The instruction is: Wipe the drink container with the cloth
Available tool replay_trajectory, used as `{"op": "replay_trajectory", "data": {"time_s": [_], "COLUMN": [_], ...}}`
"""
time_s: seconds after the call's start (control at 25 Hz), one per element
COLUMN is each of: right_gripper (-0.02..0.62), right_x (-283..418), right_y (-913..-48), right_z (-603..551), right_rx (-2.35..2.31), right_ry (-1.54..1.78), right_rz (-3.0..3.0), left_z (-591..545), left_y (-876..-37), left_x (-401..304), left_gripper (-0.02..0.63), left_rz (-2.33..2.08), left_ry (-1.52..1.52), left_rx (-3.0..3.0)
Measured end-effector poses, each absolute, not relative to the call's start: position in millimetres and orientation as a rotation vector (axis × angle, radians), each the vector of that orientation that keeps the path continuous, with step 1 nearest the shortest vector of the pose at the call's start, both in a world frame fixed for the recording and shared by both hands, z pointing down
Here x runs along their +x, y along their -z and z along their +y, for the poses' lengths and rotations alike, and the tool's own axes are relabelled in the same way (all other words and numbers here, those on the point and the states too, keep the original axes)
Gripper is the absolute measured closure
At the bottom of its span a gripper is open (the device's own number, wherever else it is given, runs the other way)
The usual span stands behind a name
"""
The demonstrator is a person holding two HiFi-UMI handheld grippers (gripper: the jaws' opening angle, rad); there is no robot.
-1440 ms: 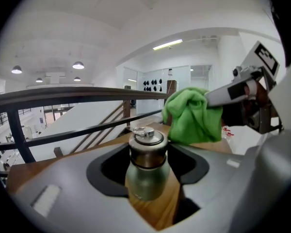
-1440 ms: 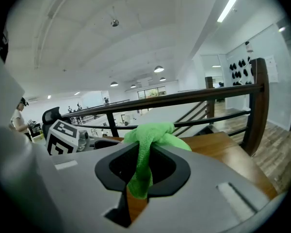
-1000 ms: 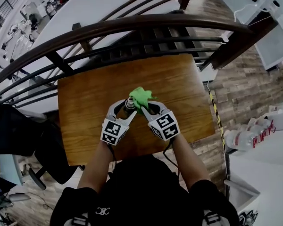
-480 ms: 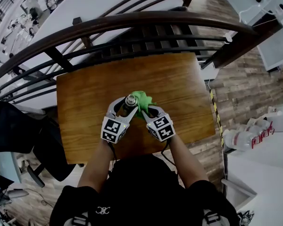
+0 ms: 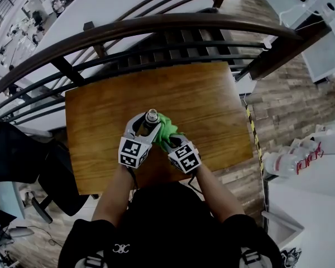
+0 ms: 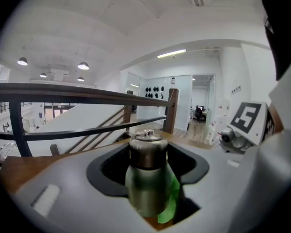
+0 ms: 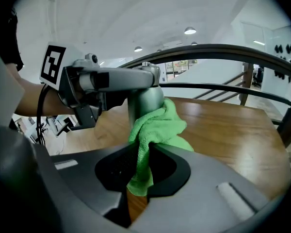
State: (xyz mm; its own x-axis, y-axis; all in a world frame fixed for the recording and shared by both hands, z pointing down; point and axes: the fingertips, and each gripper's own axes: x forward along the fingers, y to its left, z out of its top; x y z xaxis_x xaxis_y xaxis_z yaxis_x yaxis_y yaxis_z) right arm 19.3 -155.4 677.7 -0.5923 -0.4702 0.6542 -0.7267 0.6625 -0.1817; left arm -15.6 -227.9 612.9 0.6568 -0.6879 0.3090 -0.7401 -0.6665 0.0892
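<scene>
A steel drink bottle [image 5: 152, 118] [image 6: 147, 174] [image 7: 144, 93] stands upright on the wooden table [image 5: 106, 105]. My left gripper [image 5: 147, 125] [image 6: 148, 188] is shut on the bottle's body from the left. My right gripper [image 5: 166, 137] [image 7: 141, 166] is shut on a green cloth [image 5: 166, 128] [image 7: 157, 130], which is bunched and pressed against the bottle's right side. In the left gripper view a strip of the cloth [image 6: 169, 203] shows behind the bottle's lower right.
A dark curved railing [image 5: 156, 32] runs along the table's far edge. A wood-plank floor [image 5: 290, 94] lies to the right. White bottles [image 5: 293, 161] sit on a surface at the right edge. A dark chair [image 5: 22, 161] stands left of the table.
My right gripper has drawn the cloth down and toward me along the bottle's side. The left gripper and bottle have stayed nearly in place.
</scene>
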Motion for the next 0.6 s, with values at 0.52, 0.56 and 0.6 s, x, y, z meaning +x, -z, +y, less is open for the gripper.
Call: {"op": "replay_trajectory", "data": {"time_s": [0.52, 0.56, 0.6], "right_gripper": [0.551, 0.551, 0.551], "right_x": [-21, -22, -21], "right_y": [-636, -635, -635], "right_z": [-99, -98, -99], "right_rx": [0.682, 0.679, 0.69], "right_ry": [-0.527, -0.516, -0.514], "right_rz": [-2.461, -2.464, -2.459], "left_z": [-213, -211, -210], "left_y": [-614, -613, -613], "left_x": [-17, -15, -14], "left_gripper": [0.314, 0.314, 0.314], "left_rz": [-1.156, -1.149, -1.143], "left_ry": [-0.385, -0.386, -0.391], "left_rx": [2.649, 2.657, 2.664]}}
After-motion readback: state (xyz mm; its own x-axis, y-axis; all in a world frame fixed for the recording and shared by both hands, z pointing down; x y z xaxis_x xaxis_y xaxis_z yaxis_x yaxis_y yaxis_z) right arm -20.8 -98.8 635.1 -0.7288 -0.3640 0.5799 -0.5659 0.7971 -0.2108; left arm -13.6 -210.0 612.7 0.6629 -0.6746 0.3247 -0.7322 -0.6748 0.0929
